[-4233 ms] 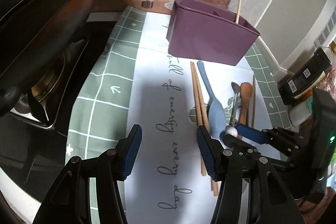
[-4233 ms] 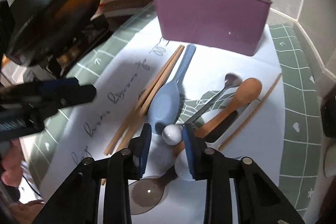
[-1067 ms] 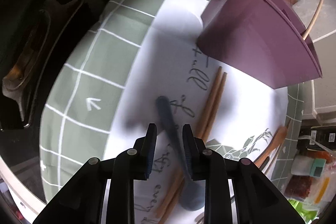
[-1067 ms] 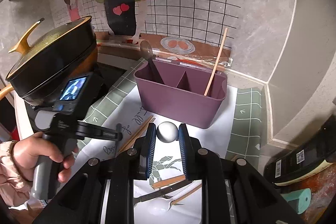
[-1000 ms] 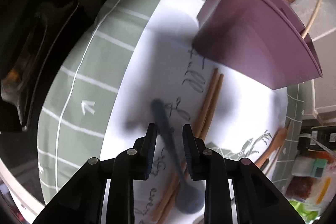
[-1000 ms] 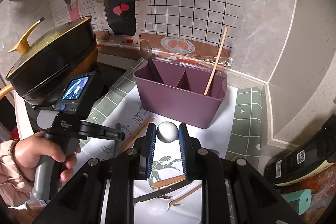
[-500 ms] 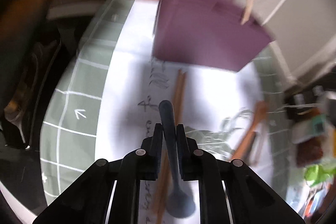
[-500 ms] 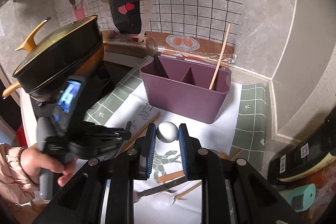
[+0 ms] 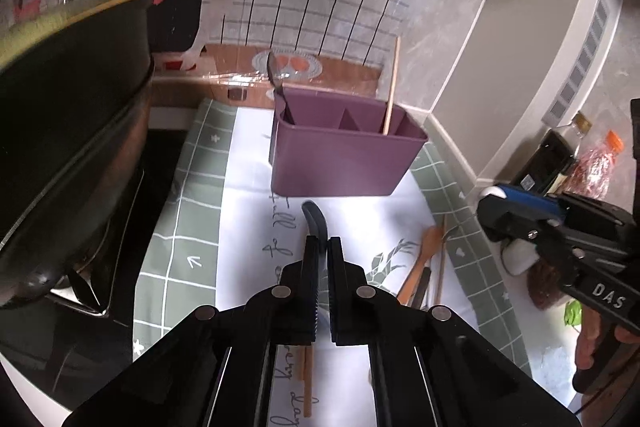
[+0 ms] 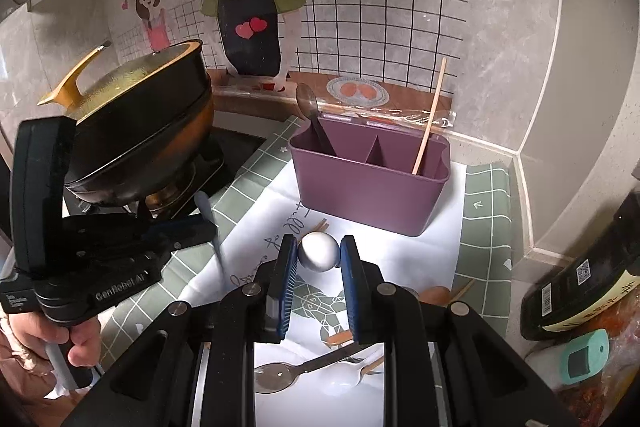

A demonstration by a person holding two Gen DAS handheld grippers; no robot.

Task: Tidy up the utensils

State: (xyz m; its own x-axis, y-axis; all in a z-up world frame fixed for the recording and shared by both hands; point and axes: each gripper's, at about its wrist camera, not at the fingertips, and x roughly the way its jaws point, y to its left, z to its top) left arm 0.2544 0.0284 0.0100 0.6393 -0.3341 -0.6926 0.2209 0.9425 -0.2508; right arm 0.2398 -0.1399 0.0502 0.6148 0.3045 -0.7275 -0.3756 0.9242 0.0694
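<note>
A purple divided utensil holder [image 9: 340,155] [image 10: 372,179] stands on the white mat, with a metal spoon [image 10: 310,109] in its left section and one chopstick [image 10: 430,115] in its right. My left gripper [image 9: 323,247] is shut on the blue spoon's handle [image 9: 314,221], lifted above the mat; it also shows in the right wrist view [image 10: 208,223]. My right gripper [image 10: 318,253] is shut on a white spoon's rounded end [image 10: 318,251], held in the air in front of the holder.
A black pot with a gold lid [image 10: 136,119] sits on the stove at left. A wooden spoon [image 9: 422,259], chopsticks [image 9: 307,379], a metal spoon [image 10: 288,375] and another white spoon [image 10: 348,379] lie on the mat. Bottles and packets [image 10: 580,287] crowd the right.
My left gripper closed on the blue spoon's handle and lifted it off the mat, tilting up to face the holder. My right gripper stays raised with the white spoon.
</note>
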